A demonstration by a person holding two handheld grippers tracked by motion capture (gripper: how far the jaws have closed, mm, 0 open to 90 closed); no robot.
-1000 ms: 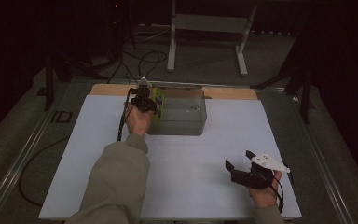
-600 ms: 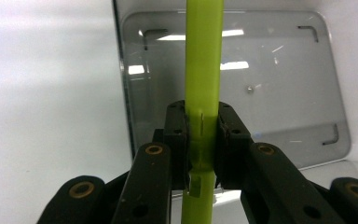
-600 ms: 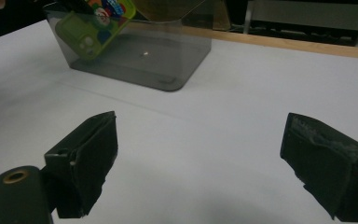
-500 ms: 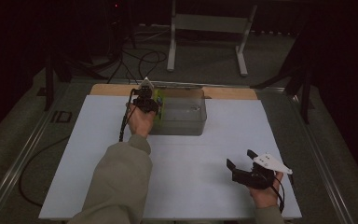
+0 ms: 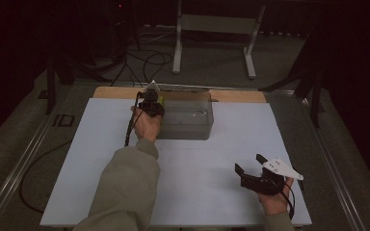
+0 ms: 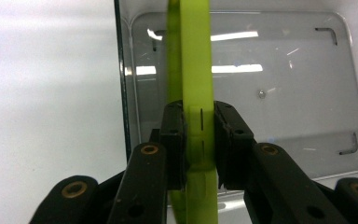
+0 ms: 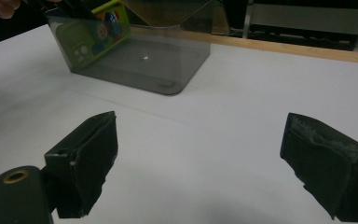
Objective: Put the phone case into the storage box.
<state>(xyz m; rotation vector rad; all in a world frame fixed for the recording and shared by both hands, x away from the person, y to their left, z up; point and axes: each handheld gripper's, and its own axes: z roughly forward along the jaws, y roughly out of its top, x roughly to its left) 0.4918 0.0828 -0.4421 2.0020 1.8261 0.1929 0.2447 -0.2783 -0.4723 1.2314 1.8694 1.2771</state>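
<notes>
The left gripper has its black jaws clamped on a flat lime-green plastic toy panel, the pads pressing both faces of the thin edge-on piece. The grasp sits low on the panel and looks square, with no visible tilt between pads and faces. The panel hangs upright inside a clear smoky-grey plastic bin, close to its left wall; whether its lower edge touches the bin floor cannot be told. In the right gripper view the panel leans against the bin's near-left end, with coloured buttons showing through the wall. A small pale speck lies on the bin floor, apart from the panel.

In the high view the bin stands at the far side of the white table sheet, against a wooden strip.

The right gripper is released, jaws spread wide with nothing between them, resting near the front right of the sheet, well apart from the bin.

Judgement: the step in hand is setting the panel into the bin. Lower it until it bears on the floor, release gently, then lift the jaws straight up clear of the wall.
</notes>
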